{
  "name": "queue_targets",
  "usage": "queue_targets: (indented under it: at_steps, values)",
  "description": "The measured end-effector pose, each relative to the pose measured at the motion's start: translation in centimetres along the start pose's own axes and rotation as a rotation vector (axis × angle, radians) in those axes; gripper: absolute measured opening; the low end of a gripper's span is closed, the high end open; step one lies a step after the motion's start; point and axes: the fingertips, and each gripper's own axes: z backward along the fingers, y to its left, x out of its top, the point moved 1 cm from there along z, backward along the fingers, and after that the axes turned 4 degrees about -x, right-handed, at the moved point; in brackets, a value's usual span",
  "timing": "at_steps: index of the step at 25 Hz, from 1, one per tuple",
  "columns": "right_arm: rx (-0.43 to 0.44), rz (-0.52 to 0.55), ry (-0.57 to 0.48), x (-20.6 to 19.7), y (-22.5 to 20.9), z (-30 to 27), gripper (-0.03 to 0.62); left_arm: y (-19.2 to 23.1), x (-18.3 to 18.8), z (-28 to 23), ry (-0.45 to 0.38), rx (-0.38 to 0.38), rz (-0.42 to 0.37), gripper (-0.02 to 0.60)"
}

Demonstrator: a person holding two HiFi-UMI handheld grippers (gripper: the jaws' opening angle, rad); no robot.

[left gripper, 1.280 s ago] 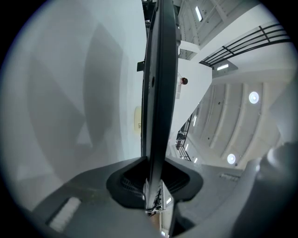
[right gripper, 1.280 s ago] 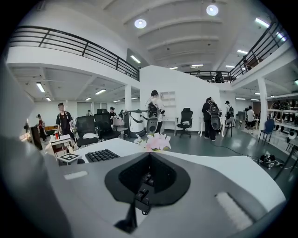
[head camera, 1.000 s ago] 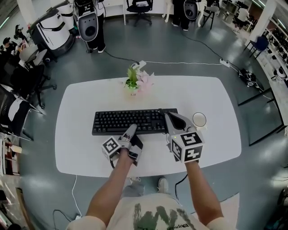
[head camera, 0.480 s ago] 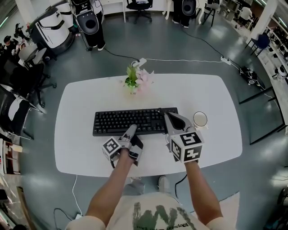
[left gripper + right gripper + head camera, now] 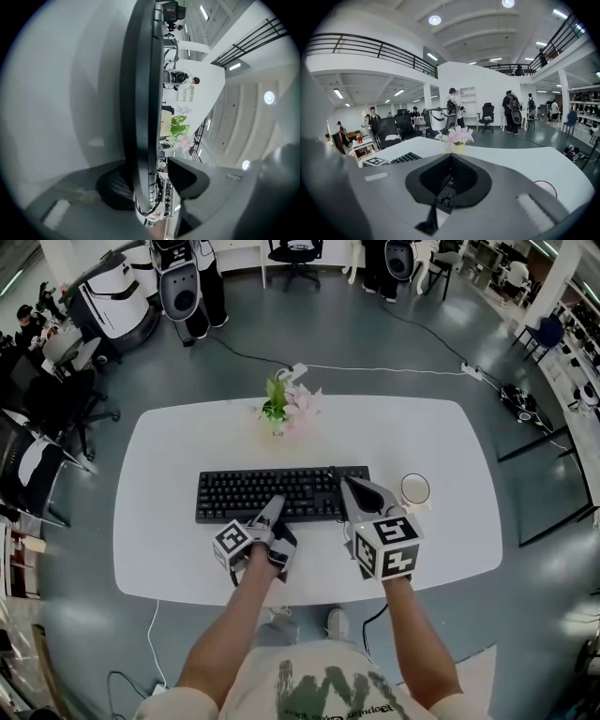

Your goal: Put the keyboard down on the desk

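L tongs [image 5: 151, 182] just opening, spread astride black rectangular plastic keyboard [image 5: 281, 491]; R tongs [image 5: 449, 180] pressed together. Kbd flat on white oval surface [image 5: 187, 446]; prob. only withdrawal left.

The desk [image 5: 159, 549] is bare on its left side, so a hand can pass there. The far right side is bare too, and so are both back corners. The keyboard [image 5: 272, 491] lies across the middle and blocks the way. A small plant [image 5: 281, 411] with pink flowers stands behind it, near the back edge, with a strip of bare desk between them. A cup [image 5: 414, 489] stands near the keyboard's right end. The right gripper [image 5: 345, 484] fills the space between them. It may touch the cup, but that is hard to see.
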Motion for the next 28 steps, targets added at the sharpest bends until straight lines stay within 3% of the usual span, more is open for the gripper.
queue_targets:
  at_steps: [7,17,21,28]
  values:
    - [0.006,0.0,-0.007,0.1,0.0,0.3,0.0,0.4,-0.1,-0.3,-0.016,0.107,-0.018,0.201]
    - [0.02,0.01,0.0,-0.2,0.0,1.0,0.0,0.4,0.0,-0.7,-0.02,0.282,0.058,0.297]
    - [0.034,0.009,0.001,-0.4,0.2,1.0,0.0,0.3,0.3,-0.6,-0.062,0.366,0.042,0.326]
    - [0.049,0.007,0.009,-0.7,0.1,1.3,0.0,0.2,-0.1,-0.5,-0.039,0.426,0.059,0.377]
